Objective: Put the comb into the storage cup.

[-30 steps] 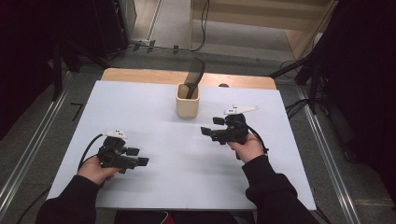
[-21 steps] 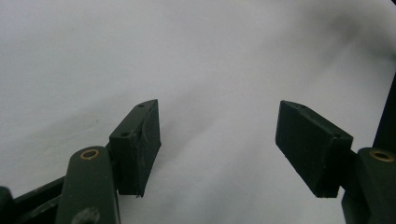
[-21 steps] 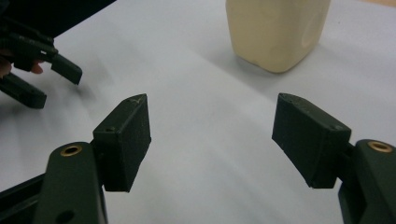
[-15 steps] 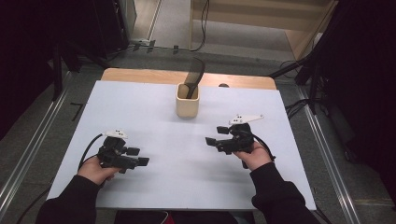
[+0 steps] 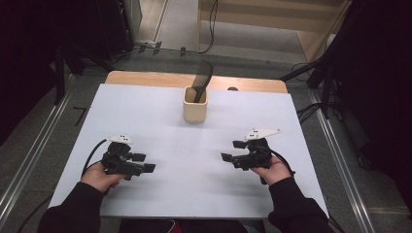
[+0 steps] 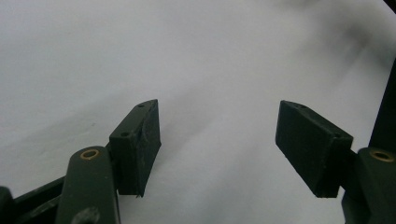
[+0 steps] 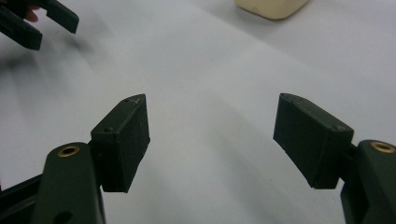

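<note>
Both jaws spread, empty: left gripper [image 5: 145,167] near-left, right gripper [image 5: 232,150] near-right on white table [image 5: 160,111]. Beige cup [image 5: 195,106] holding dark utensil [image 5: 201,77] stands far-centre. Risk: a careless reach tips the top-heavy cup.

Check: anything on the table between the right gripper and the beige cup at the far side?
Nothing visible. Bare white tabletop separates the open, empty right gripper from the beige square cup holding a dark utensil.
</note>
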Tool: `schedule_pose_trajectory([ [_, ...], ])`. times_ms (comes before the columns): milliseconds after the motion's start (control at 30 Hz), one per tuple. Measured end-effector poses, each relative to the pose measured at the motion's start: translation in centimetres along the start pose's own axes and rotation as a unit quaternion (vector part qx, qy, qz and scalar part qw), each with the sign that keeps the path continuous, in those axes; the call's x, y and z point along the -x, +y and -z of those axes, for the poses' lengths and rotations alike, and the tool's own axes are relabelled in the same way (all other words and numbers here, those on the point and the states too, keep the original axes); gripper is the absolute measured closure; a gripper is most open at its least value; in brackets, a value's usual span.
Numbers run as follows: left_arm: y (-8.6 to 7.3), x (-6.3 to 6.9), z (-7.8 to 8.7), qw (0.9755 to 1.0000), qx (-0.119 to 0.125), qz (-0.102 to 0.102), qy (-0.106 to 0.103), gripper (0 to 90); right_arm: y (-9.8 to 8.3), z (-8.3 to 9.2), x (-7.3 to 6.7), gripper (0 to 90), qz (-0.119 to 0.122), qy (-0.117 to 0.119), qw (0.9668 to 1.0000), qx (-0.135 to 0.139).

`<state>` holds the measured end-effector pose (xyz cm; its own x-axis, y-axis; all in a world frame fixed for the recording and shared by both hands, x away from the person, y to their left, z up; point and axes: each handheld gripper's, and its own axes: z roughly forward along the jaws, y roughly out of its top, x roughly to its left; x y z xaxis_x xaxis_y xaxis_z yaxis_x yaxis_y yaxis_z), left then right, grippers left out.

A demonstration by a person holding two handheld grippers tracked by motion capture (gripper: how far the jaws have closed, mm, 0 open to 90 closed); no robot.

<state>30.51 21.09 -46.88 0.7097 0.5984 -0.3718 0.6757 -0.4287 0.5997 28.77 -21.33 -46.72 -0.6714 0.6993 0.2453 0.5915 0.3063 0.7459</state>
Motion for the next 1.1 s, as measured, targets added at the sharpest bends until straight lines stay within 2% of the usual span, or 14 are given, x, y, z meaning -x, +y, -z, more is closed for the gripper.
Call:
schedule_pose_trajectory([
  [300, 0.0, 0.1, 0.0, 1.0000, 0.001, 0.000, 0.000, 31.5, -1.5, 1.2, 0.3, 24.5, -0.012, -0.007, 0.9999, -0.003],
  [533, 0.0, 0.1, 0.1, 1.0000, 0.002, 0.000, -0.002, 31.5, -2.3, 1.9, 0.4, 23.6, -0.006, -0.006, 0.9999, -0.011],
  [1100, 0.0, 0.2, 0.0, 1.0000, 0.004, -0.001, -0.007, 31.5, -3.9, 3.8, 1.7, 23.6, -0.018, -0.033, 0.9991, -0.018],
])
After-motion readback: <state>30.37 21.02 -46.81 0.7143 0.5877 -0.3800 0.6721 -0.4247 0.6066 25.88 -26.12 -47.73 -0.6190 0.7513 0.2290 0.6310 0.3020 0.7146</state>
